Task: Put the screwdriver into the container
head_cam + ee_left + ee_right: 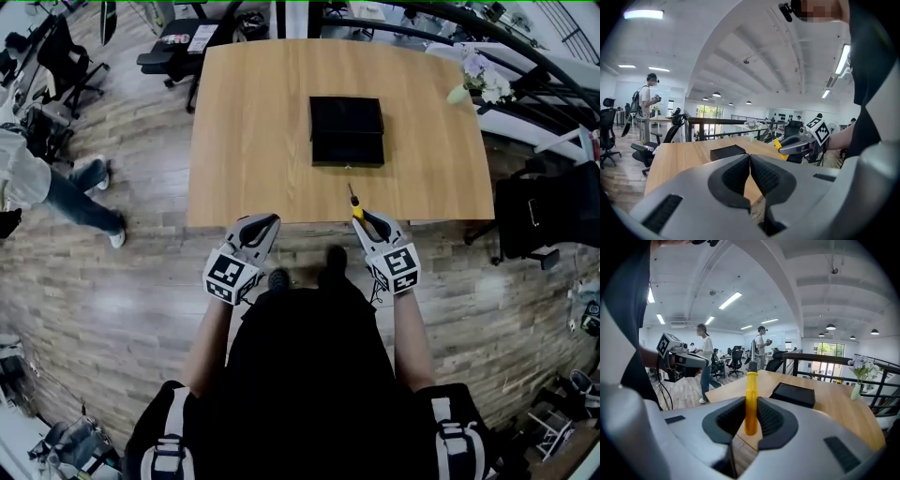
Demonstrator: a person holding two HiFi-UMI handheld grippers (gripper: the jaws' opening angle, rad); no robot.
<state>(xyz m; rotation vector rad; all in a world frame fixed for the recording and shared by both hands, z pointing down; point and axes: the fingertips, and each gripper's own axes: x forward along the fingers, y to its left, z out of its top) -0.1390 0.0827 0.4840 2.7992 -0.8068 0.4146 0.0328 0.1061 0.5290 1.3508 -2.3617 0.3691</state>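
**A:** Where is the screwdriver sitting at this moment?

**B:** The right gripper is pinching it. In the right gripper view, the two pads are pressing on the yellow handle from both sides. The handle is standing upright between them, with a black collar and the metal shaft rising above it.

**A:** And how is it looking from the head view?

**B:** The tool is sticking out past the jaws and reaching over the near edge of the desk, a little right of that edge's middle. Its shaft is pointing toward the container.

**A:** Is the tip touching the container?

**B:** No. The black container is lying flat around the middle of the desk, slightly toward the right edge. A stretch of bare wood is showing between it and the tip.

**A:** What is the left gripper doing?

**B:** It is hovering at the near edge, to the left of the other one, and carrying nothing. In the left gripper view its jaws are pressing together, pad against pad.

**A:** Is anything else showing?

**B:** A vase of pale flowers is standing at the far right corner of the desk. A person is standing on the wooden floor, well off the left edge.
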